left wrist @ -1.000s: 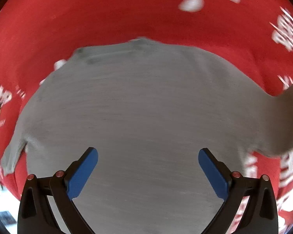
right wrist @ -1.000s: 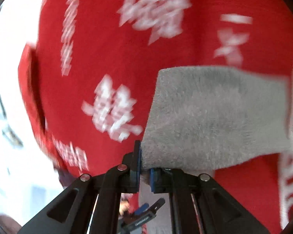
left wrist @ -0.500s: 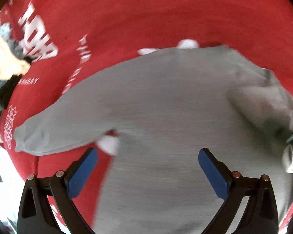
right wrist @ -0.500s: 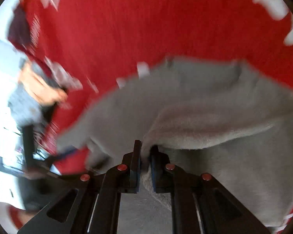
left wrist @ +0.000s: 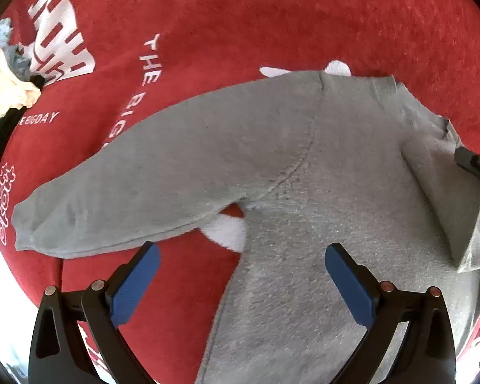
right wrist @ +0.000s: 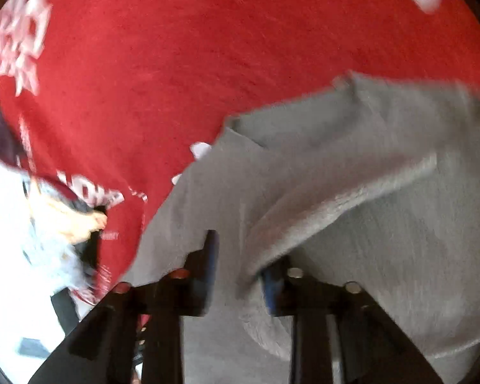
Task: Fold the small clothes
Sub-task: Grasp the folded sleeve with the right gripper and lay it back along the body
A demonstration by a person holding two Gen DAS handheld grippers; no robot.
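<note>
A small grey sweatshirt (left wrist: 304,172) lies on a red cloth. Its left sleeve (left wrist: 128,198) stretches out flat to the left. Its right sleeve (left wrist: 444,192) is folded in over the body. My left gripper (left wrist: 241,256) is open and empty, above the sweatshirt's left side near the armpit. My right gripper (right wrist: 240,256) is open, with the folded sleeve (right wrist: 336,204) lying loose between its jaws. It also shows in the left wrist view (left wrist: 473,163) at the right edge, on the sleeve.
The red cloth (left wrist: 240,25) with white lettering covers the surface. A pile of other clothes (left wrist: 3,80) lies at the far left edge; it also shows in the right wrist view (right wrist: 48,224).
My right gripper carried the right sleeve in over the sweatshirt's body and has opened, letting it go. The left gripper moved left, so the left sleeve came into view.
</note>
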